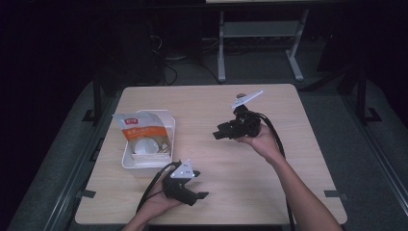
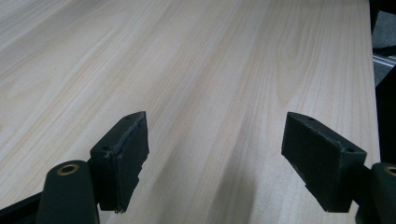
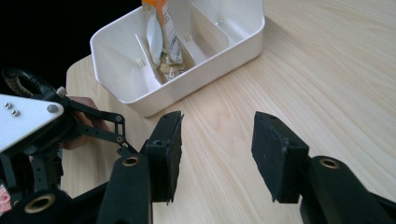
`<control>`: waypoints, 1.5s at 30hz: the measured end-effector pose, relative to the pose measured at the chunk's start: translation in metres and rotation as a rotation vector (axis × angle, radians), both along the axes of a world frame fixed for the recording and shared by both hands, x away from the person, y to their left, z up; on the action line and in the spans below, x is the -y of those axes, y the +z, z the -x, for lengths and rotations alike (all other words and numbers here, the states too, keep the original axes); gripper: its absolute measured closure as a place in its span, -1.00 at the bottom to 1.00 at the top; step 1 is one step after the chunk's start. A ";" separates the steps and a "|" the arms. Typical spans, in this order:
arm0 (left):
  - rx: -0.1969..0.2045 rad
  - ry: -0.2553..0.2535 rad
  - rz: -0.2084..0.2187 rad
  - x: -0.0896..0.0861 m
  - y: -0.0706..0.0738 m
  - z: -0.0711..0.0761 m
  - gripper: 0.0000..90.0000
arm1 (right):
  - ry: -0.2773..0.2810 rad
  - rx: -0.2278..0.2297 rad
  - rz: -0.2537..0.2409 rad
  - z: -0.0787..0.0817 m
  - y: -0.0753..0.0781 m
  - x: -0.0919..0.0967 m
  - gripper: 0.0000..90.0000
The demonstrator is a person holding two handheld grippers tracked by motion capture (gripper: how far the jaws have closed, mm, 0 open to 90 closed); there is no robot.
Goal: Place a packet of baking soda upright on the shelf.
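The bag (image 1: 142, 132) is standing upright in the white bin (image 1: 126, 161) at the table's (image 1: 288, 159) left side, leaning across the bin's dividers, its top rising above the rim. In the right gripper view the bag (image 3: 161, 28) is occupying the middle compartment of the bin (image 3: 205, 65).

The right gripper (image 1: 217, 134) is hanging above mid-table, pointing toward the bin and well apart from it. Its jaws are standing apart with nothing between them; the pads (image 3: 168, 154) are framing bare wood. The left gripper (image 1: 201, 196) is resting near the front edge, just beside the bin's near corner. Its jaws are likewise spread wide and empty, and its pads (image 2: 123, 156) are facing bare tabletop.

Judgement: the placing step looks complete, since the bag is sitting inside the bin and neither gripper is touching it. The step in hand appears to be the right gripper clearing the bin.

Next move, if the bag needs seating: bring the right gripper over the bag's top edge, close on it lightly, and press it down between the dividers. The bag is tall and leaning, so a sideways nudge could tip it over the rim.
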State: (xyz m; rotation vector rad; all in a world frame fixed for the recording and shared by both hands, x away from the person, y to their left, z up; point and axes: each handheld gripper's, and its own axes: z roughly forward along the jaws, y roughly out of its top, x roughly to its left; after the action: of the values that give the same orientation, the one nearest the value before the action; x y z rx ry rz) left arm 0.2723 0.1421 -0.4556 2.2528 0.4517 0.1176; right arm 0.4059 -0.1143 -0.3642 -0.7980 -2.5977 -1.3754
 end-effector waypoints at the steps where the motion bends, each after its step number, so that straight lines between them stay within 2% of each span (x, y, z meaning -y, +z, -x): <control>1: -0.001 0.001 0.000 0.000 0.000 0.000 -0.50 | -0.003 0.002 -0.002 0.001 0.000 0.002 0.14; 12: 0.000 0.007 0.006 0.000 0.001 0.000 -0.50 | -0.038 -0.002 -0.023 0.015 -0.004 0.030 0.09; 22: -0.002 0.013 0.013 -0.001 0.001 -0.001 -0.50 | -0.062 -0.010 -0.020 0.027 -0.011 0.050 0.07; 25: -0.002 0.014 0.014 -0.001 0.001 -0.001 -0.50 | -0.064 -0.027 -0.022 0.030 -0.011 0.055 0.06; 27: -0.002 0.014 0.014 -0.001 0.001 -0.001 -0.50 | -0.068 -0.014 -0.026 0.033 -0.011 0.058 0.06; 45: 0.001 0.016 0.019 -0.001 0.001 -0.001 -0.50 | -0.100 -0.022 -0.015 0.056 -0.026 0.082 0.04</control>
State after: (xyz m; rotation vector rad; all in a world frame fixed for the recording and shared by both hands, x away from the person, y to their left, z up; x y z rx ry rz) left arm 0.2737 0.1433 -0.4544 2.2308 0.4683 0.1221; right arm 0.3498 -0.1960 -0.3902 -0.9471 -2.5602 -1.4003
